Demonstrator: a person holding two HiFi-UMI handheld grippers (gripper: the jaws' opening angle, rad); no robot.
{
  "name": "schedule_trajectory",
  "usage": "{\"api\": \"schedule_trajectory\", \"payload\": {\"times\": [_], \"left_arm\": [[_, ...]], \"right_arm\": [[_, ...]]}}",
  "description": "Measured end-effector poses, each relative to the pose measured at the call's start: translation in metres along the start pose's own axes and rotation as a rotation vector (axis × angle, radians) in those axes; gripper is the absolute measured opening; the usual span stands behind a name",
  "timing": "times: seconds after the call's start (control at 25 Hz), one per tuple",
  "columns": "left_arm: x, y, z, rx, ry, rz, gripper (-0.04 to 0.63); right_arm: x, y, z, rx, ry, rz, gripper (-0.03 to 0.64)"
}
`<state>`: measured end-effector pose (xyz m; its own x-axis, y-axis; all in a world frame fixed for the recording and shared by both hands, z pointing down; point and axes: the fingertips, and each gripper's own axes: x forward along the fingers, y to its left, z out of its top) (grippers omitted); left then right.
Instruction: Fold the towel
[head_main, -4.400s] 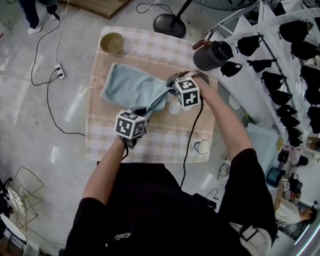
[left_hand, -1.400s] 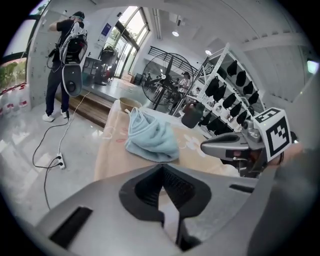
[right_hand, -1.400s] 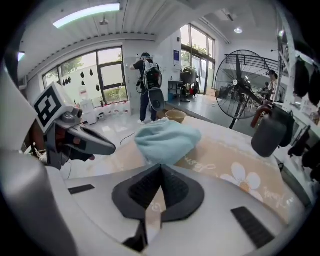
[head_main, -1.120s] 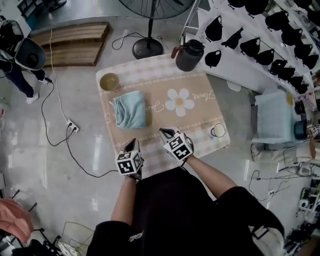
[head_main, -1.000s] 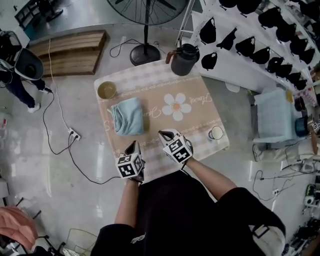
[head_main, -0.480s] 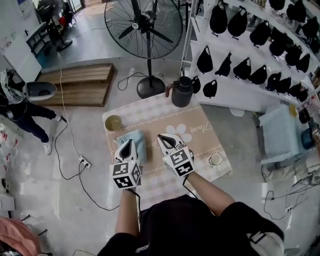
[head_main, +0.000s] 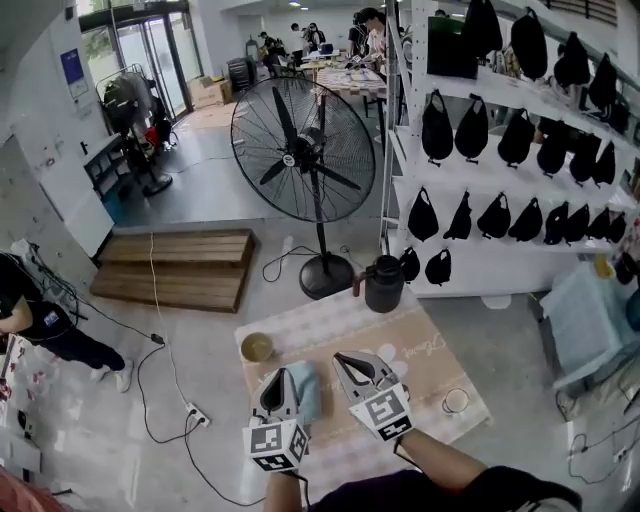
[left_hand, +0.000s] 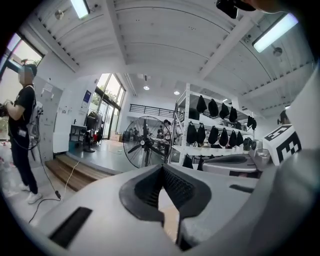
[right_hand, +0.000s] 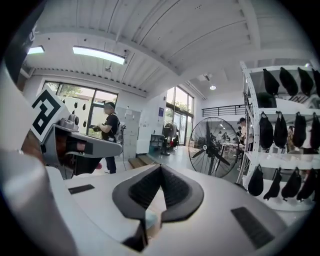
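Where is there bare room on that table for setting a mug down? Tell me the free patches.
Free: the tablecloth's right half, between the dark jug at the far edge and the small cup near the right corner; also the far strip between bowl and jug. Crowded: the left side, where bowl and folded towel sit close together.

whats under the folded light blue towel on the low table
The beige tablecloth lies under the folded light blue towel; the left gripper covers its left edge in the head view.
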<state>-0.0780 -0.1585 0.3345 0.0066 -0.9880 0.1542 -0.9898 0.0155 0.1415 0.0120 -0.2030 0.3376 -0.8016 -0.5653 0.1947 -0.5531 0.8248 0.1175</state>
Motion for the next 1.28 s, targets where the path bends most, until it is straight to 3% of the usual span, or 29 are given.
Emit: {"api": "schedule_trajectory", "payload": {"times": [0.28, 1.28], "left_arm": [[-0.005, -0.008, 0.007, 0.055, -0.029, -0.009, 0.005], [-0.01, -0.01, 0.012, 0.027, -0.029, -0.004, 0.005]], "right_arm": [[-0.003, -0.001, 0.017, -0.014, -0.058, 0.013, 0.0], [-0.017, -0.01, 0.02, -0.021, -0.069, -0.013, 0.001]]}}
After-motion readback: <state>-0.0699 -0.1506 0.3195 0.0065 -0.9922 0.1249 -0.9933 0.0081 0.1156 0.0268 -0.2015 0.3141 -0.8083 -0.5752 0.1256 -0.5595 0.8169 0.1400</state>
